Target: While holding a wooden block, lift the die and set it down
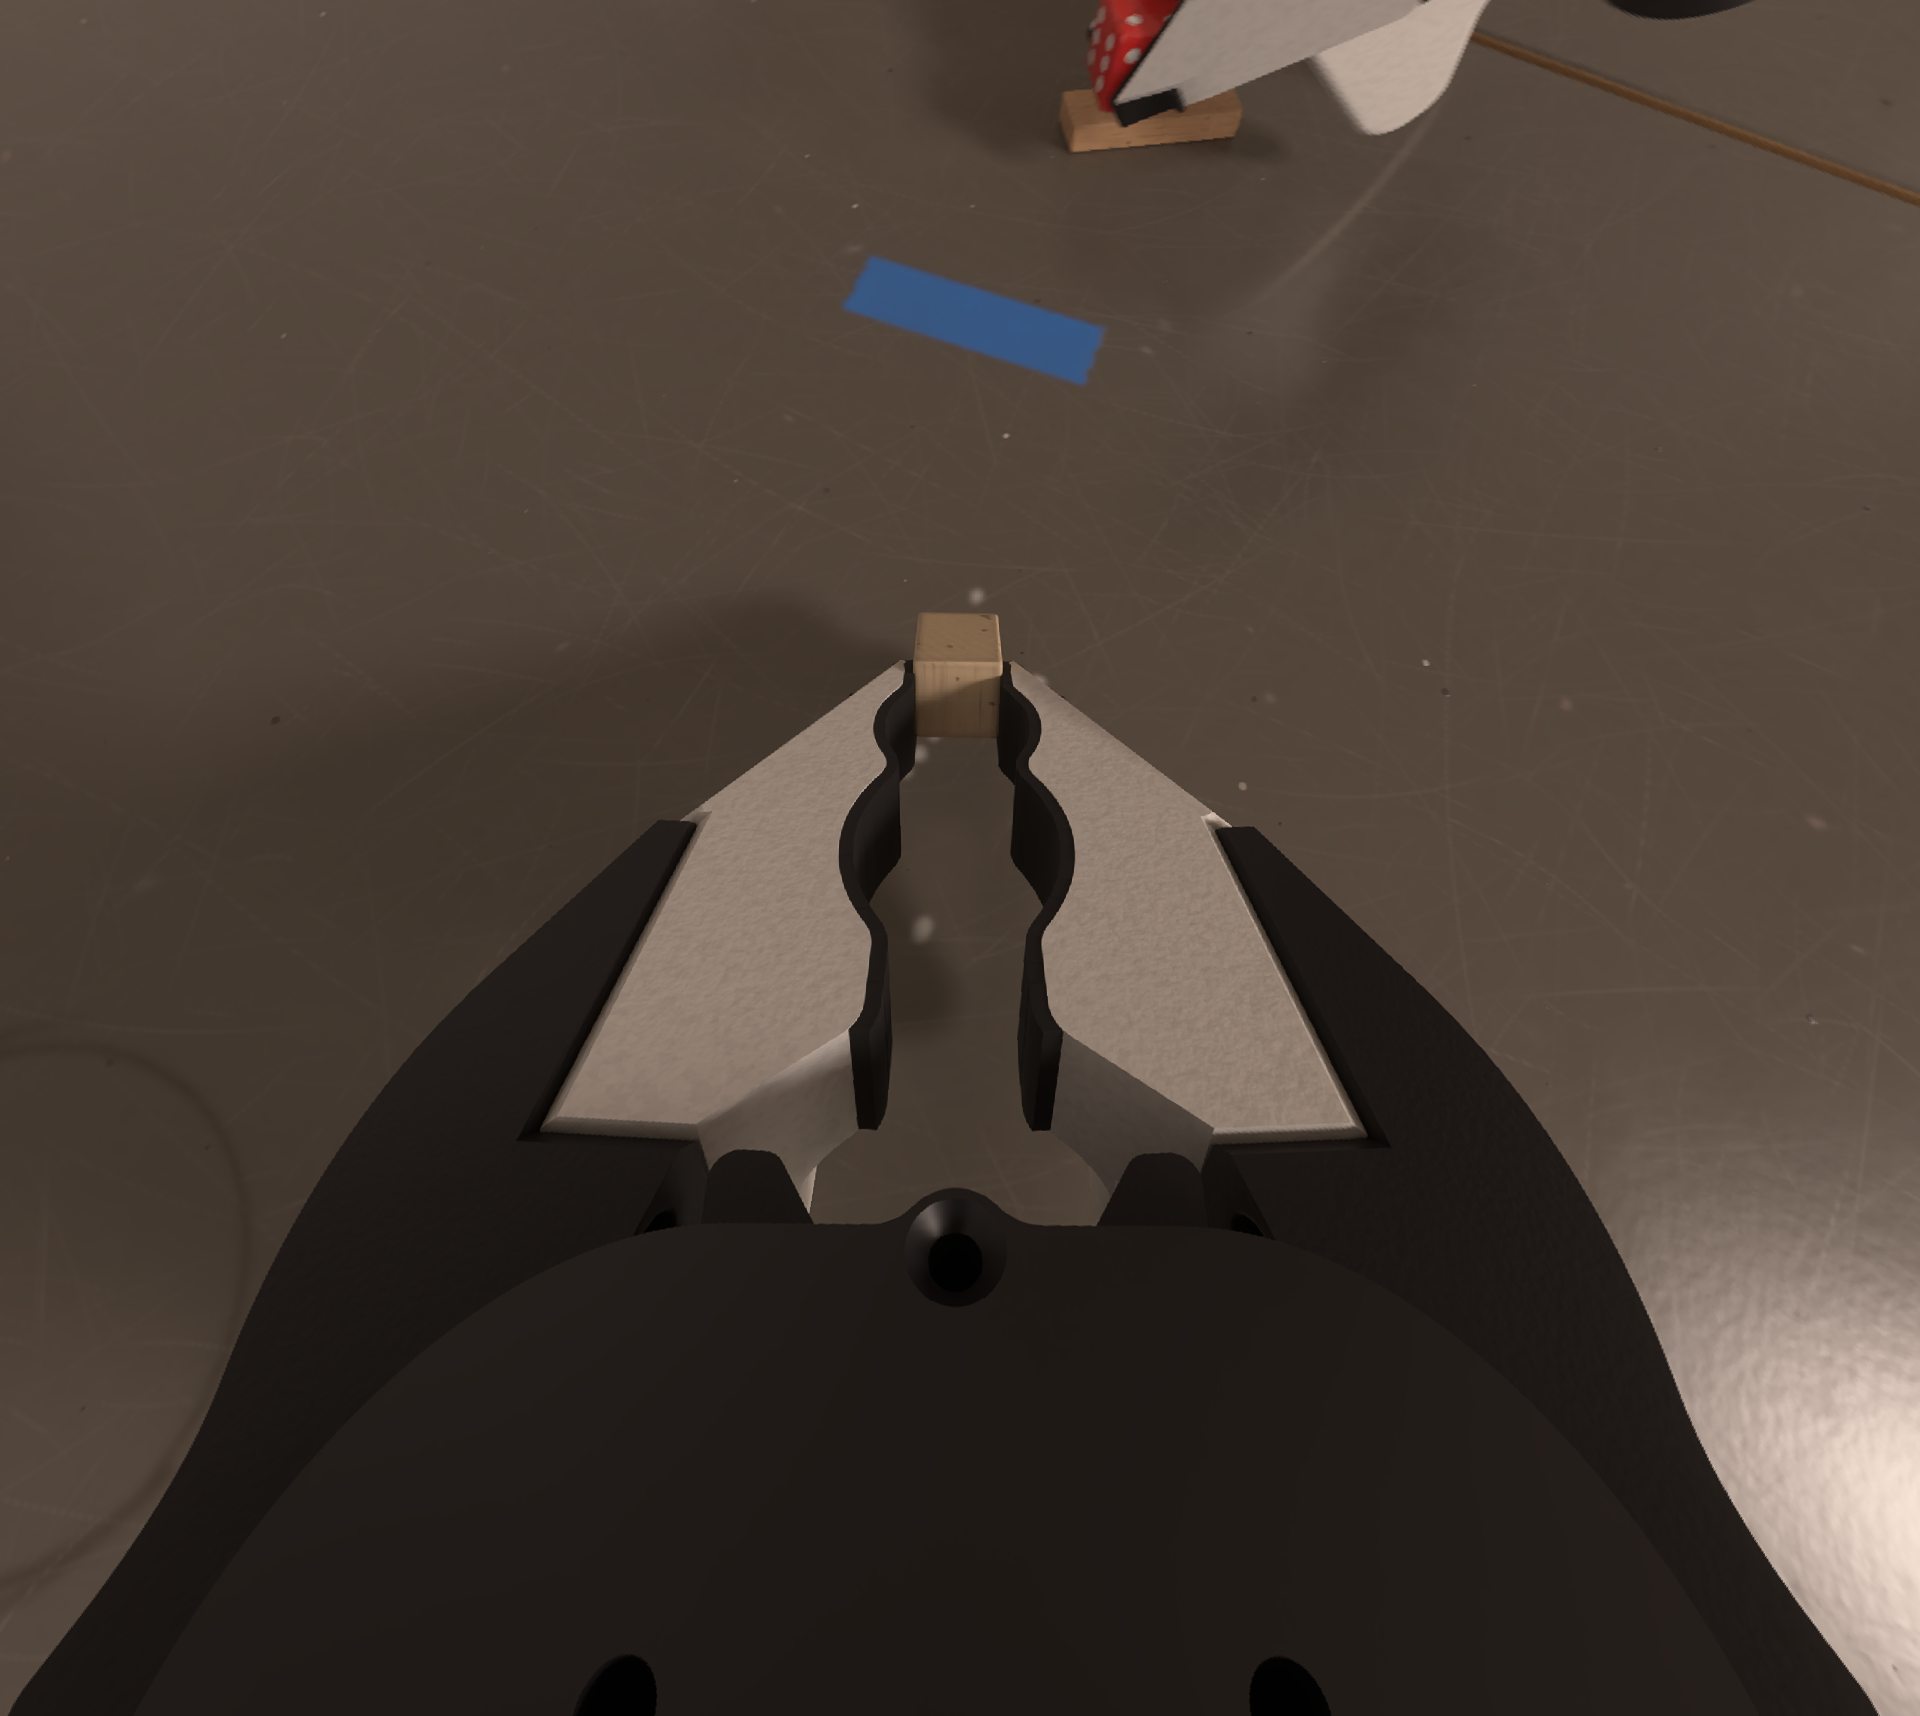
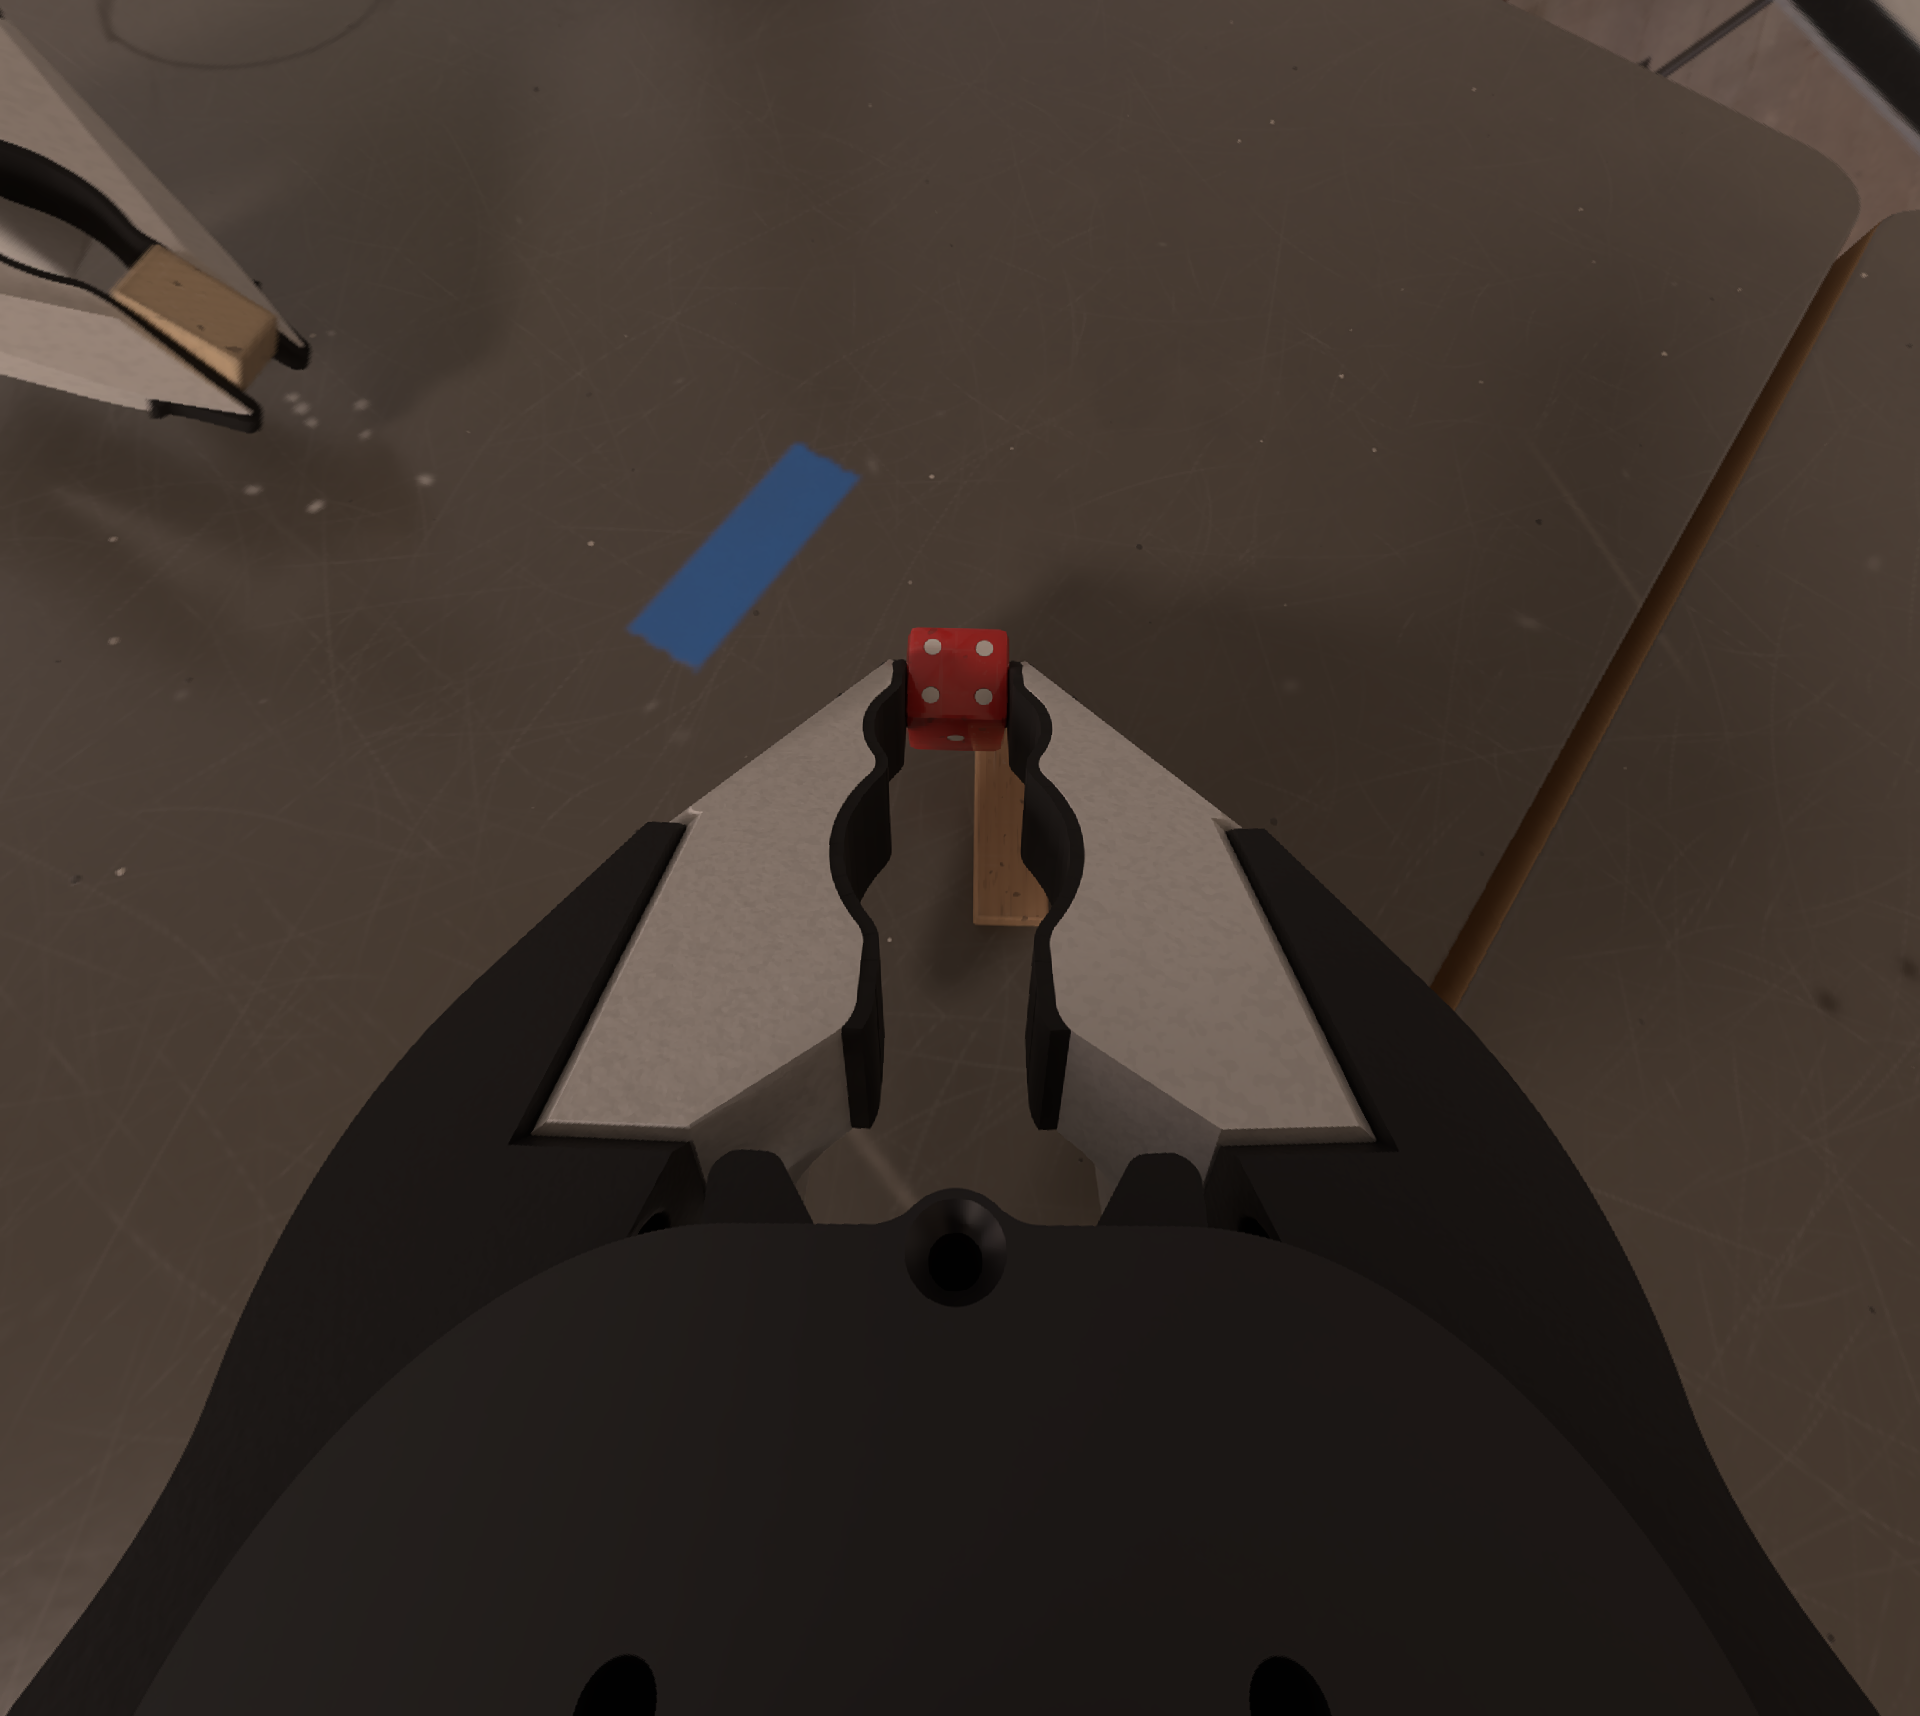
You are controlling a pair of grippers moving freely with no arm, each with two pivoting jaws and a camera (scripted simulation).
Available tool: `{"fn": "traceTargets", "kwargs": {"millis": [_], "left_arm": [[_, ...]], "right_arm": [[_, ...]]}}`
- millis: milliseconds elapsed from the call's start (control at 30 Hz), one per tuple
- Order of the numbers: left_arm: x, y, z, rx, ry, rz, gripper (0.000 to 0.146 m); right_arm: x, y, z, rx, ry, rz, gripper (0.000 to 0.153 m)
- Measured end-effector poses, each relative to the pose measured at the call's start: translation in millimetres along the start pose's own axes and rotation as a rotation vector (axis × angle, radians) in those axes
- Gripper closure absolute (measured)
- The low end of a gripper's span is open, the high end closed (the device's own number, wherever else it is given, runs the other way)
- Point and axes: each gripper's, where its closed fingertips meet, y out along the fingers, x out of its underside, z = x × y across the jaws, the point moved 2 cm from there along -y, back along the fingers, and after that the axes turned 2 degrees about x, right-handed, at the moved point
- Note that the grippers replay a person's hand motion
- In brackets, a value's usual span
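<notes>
Table edge point(image 2: 1766, 160) only from right gripper point(image 2: 958, 700)

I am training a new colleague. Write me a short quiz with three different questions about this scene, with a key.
1. True or false: the left tongs grip a wooden block.
2. What do the right tongs hold? A) blue tape B) red die C) nothing
3. Fill in: below the die lies a flat wooden ____.

Key: 1 true. 2 B. 3 plank, on the table; the tape lies between the tongs.

No readable text, labels, brands; only white pips on red die point(image 2: 957, 687) (four facing camera).
</notes>
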Motion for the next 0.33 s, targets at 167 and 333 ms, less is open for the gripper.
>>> {"fn": "traceTargets", "kwargs": {"millis": [167, 333], "left_arm": [[-2, -2, 8, 0.05, 0.029, 0.022, 0.132], [-2, -3, 15, 0.09, 0.063, 0.02, 0.132]], "right_arm": [[5, 8, -1, -0.034, -0.005, -0.055, 0.134], [9, 8, -1, 0.006, -0.045, -0.083, 0.134]]}}
